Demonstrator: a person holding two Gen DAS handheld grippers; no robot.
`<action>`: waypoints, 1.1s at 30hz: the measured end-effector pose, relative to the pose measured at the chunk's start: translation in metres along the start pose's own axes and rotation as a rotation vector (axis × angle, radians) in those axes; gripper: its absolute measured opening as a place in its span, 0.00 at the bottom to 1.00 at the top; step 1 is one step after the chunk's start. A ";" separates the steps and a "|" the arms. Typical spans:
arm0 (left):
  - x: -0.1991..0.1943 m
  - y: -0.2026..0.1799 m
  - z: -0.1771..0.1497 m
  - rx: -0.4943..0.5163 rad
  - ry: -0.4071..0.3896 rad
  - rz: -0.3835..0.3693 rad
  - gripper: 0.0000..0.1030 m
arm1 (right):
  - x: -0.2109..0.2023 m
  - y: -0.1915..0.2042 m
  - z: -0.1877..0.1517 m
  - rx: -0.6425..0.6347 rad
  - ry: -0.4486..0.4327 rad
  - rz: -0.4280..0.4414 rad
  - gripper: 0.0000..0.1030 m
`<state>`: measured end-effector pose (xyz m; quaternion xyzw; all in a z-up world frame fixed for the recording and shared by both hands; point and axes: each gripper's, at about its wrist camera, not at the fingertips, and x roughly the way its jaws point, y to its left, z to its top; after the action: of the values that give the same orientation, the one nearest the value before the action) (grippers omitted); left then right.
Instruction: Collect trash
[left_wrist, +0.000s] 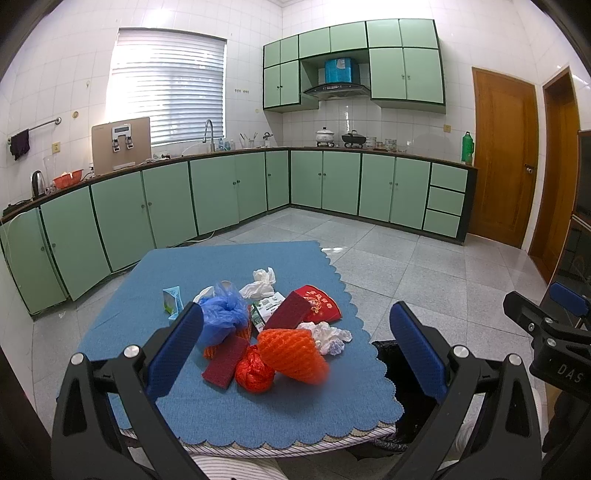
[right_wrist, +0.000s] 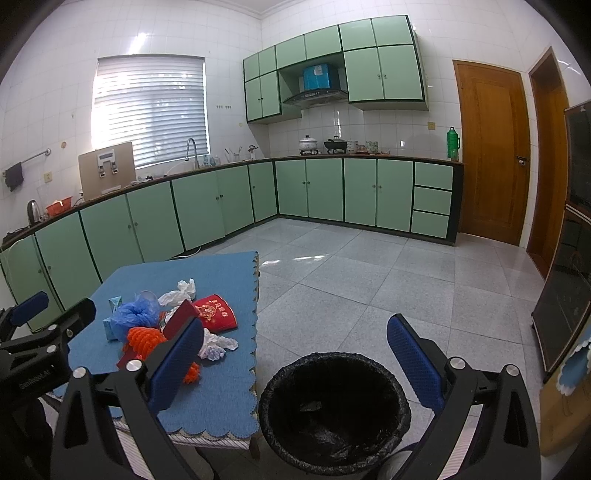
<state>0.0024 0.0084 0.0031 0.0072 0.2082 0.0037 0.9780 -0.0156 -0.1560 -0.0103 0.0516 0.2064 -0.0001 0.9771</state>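
The left tongs (left_wrist: 295, 347) hung wide open and empty over the trash pile (left_wrist: 273, 325) on the blue tabletop (left_wrist: 207, 269); the right tongs (right_wrist: 295, 358), equally spread and empty, hovered above the black-lined bin (right_wrist: 332, 413). Nothing looked collected; next seemed closing on the orange foam net (left_wrist: 291, 354)

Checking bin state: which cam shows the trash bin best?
Right wrist view: the trash bin sits between the open right claw, with its full rim, black liner and inside visible. The left wrist view shows only a dark sliver past the table edge, behind a finger.
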 end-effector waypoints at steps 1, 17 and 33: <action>0.000 0.000 0.000 0.000 0.000 0.000 0.95 | 0.000 0.000 0.000 -0.001 0.001 0.000 0.94; 0.002 0.000 -0.002 -0.001 0.002 0.000 0.95 | 0.000 0.000 0.000 0.000 0.001 0.000 0.94; 0.014 0.011 -0.009 -0.012 0.020 0.009 0.95 | 0.007 0.006 -0.002 0.006 0.000 0.018 0.94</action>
<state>0.0110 0.0201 -0.0106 0.0020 0.2178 0.0094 0.9760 -0.0104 -0.1500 -0.0144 0.0566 0.2057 0.0082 0.9769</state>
